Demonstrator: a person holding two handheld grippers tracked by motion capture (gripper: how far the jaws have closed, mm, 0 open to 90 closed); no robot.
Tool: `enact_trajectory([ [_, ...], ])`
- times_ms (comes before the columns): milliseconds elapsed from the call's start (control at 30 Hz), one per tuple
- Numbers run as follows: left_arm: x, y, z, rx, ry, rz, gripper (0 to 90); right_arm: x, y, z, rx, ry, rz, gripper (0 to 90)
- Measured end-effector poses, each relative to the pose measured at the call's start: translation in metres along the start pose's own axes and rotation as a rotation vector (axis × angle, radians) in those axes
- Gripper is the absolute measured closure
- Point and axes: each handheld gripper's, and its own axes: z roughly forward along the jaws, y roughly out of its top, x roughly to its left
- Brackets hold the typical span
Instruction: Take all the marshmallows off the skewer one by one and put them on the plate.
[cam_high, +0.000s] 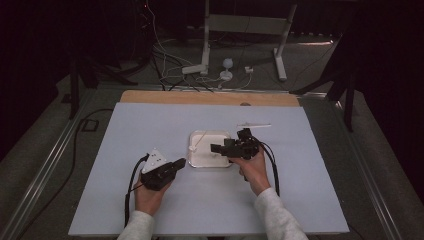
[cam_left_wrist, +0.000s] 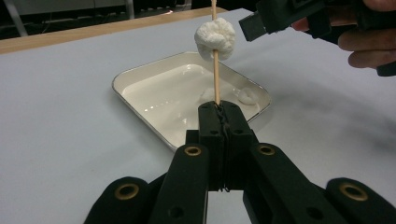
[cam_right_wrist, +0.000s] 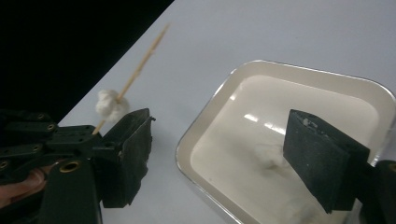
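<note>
At the bottom of the left gripper view, the left gripper (cam_left_wrist: 219, 109) rises toward the centre of the frame with its two black jaws pressed together on the lower end of a thin wooden skewer (cam_left_wrist: 215, 77). The skewer stands nearly upright and runs out of the top edge. A white marshmallow (cam_left_wrist: 215, 38) is threaded on it, high in the frame, well above the jaws. Behind the jaws lies a shallow white tray (cam_left_wrist: 140, 88) on the pale table (cam_left_wrist: 60, 116); a second small white piece (cam_left_wrist: 247, 96) rests inside the tray near its right side. In the upper right corner the right gripper (cam_left_wrist: 254, 25) is held by a hand (cam_left_wrist: 369, 46), one jaw tip just beside the marshmallow.

In the right gripper view the jaws stand wide apart, one at lower left and one at lower right, with nothing between them but the tray below. The skewered marshmallow shows at centre left, just above the left jaw.

In the high view the tray (cam_high: 200, 161) lies at the centre of the table, the left gripper (cam_high: 177, 164) just left of it and the right gripper (cam_high: 218, 148) over its right part. A thin white stick (cam_high: 254, 125) lies on the table above and right of the tray.
</note>
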Motion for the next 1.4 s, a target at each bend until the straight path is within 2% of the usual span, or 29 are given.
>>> enact_trajectory([
  [533, -0.002, 0.002, -0.001, -0.014, -0.009, -0.003, 90.0, 0.021, 0.001, 0.006, 0.001, 0.075, -0.01, 18.5],
  [1133, -0.007, 0.004, 0.001, -0.027, -0.024, 0.004, 90.0, 0.033, -0.001, 0.019, 0.011, 0.163, 0.019, 22.0],
  [1233, -0.007, 0.004, 0.001, -0.033, -0.029, 0.002, 90.0, 0.035, -0.001, 0.022, 0.013, 0.183, 0.027, 25.9],
  [1400, -0.008, 0.005, 0.0, -0.05, -0.043, -0.001, 90.0, 0.035, -0.002, 0.025, 0.016, 0.227, 0.056, 39.9],
])
